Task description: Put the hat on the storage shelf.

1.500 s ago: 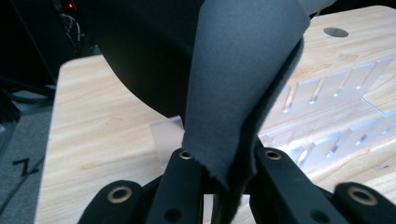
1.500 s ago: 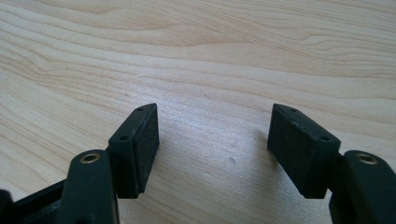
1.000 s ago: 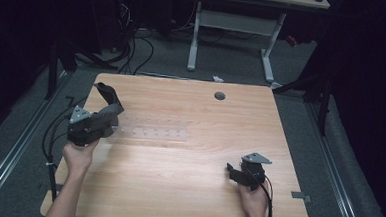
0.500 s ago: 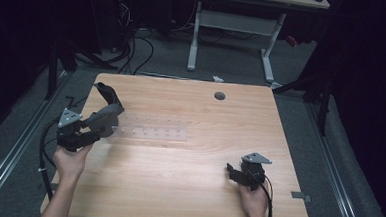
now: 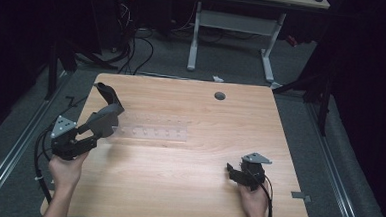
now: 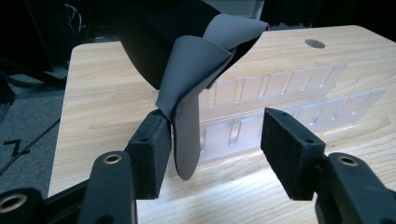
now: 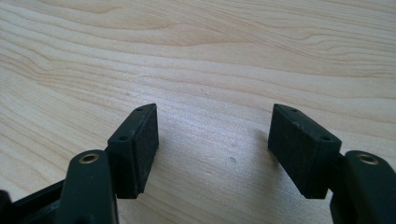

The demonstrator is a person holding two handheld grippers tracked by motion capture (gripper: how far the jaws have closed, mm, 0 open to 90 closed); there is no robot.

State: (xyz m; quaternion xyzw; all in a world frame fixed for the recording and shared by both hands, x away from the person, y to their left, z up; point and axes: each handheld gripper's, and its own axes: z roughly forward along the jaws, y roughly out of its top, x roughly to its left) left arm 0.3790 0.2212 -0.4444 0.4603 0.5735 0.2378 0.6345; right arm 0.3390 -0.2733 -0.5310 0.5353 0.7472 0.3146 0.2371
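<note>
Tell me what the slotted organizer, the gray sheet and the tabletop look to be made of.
Slotted organizer: seemingly clear plastic, glossy; the wood shows through its walls.
Gray sheet: thin and flexible, matte, perhaps rubber or foam; it curls, draping against one pad of the left gripper.
Tabletop: light wood-grain surface, smooth, possibly laminate rather than solid wood.

Your light wooden table (image 5: pixel 177 188) sits on grey carpet, a round dark grommet hole (image 5: pixel 219 96) near its far edge at 1 o'clock. Beyond it at 12 o'clock stands a white desk frame (image 5: pixel 235 21), with black cables (image 5: pixel 134 45) tangled on the floor at 11 o'clock. A white scrap (image 5: pixel 217 79) lies just past the far edge; grey tape (image 5: pixel 301 196) marks the floor at 4 o'clock.
</note>
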